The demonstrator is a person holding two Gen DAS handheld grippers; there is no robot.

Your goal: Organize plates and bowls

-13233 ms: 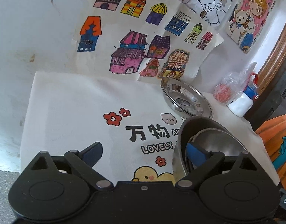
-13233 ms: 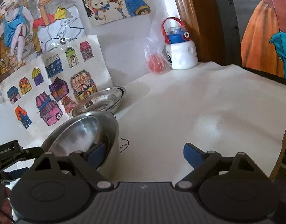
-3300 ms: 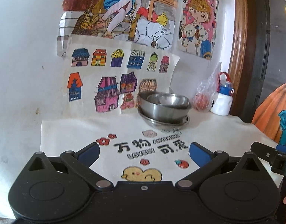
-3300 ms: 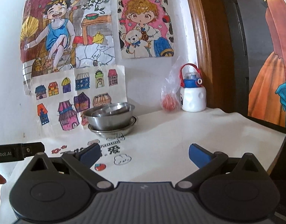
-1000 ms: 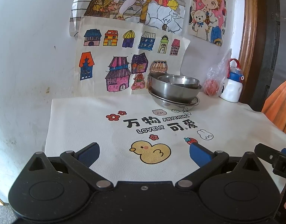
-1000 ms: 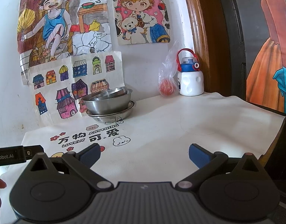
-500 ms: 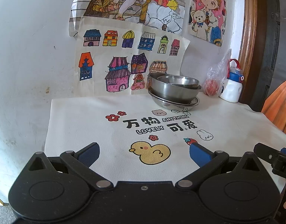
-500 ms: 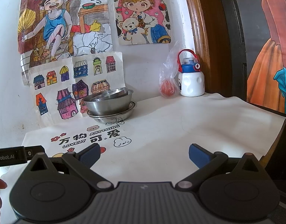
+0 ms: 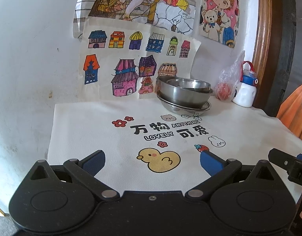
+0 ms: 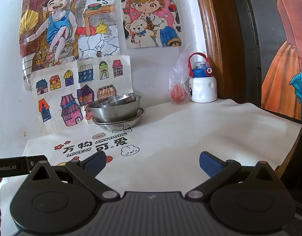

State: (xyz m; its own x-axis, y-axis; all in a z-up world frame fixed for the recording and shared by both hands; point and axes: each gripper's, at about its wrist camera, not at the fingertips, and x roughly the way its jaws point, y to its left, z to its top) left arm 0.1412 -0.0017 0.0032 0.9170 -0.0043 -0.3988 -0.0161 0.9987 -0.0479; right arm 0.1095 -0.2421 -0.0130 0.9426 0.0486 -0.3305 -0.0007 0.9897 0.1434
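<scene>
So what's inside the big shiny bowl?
A smaller steel bowl sits tilted inside the big bowl, which rests on a steel plate. The small bowl looks empty; the big bowl's bottom is covered.

Steel bowls and plate, stacked
Small bowl (image 9: 187, 83) nested in large bowl (image 9: 182, 96), upright on shallow plate (image 9: 187, 109) by wall.

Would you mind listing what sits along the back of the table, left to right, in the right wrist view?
Stacked steel bowls on a plate → clear bag with something red inside → white bottle with a blue lid and red handle.
</scene>
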